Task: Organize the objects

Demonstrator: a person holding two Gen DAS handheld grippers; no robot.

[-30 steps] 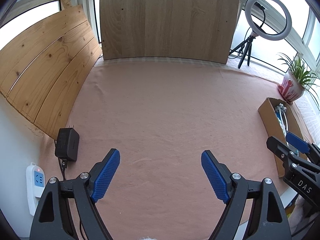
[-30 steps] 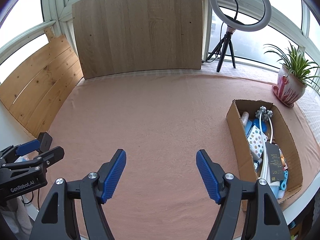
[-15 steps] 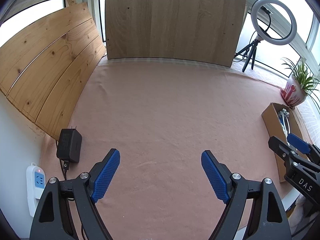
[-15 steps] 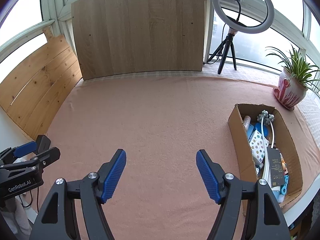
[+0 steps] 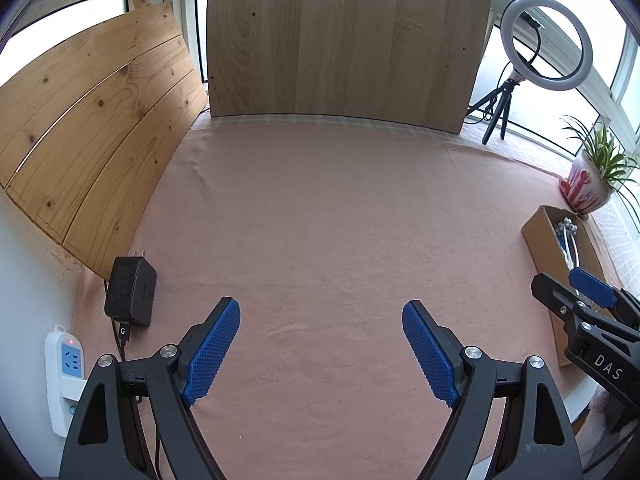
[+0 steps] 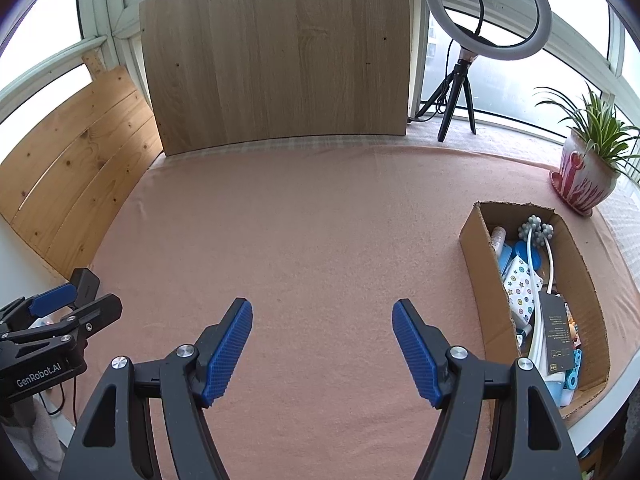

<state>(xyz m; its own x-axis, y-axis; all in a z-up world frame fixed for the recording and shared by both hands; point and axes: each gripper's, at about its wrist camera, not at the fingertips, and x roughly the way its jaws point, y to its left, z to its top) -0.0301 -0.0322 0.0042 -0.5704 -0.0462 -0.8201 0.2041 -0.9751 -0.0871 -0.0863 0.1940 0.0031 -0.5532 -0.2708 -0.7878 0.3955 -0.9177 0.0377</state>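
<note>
Both views have slid slightly, the cardboard box [image 6: 536, 304] now sitting nearer the right edge.

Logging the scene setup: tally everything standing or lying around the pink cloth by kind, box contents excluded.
Wooden boards: 2 (slatted pine board, flat panel)
Power gear: 2 (black adapter, white power strip)
Ring light: 1
Potted plant: 1
Cardboard box: 1
Total: 7

Cardboard box [image 6: 476, 256], seemingly crammed with small items.
</note>
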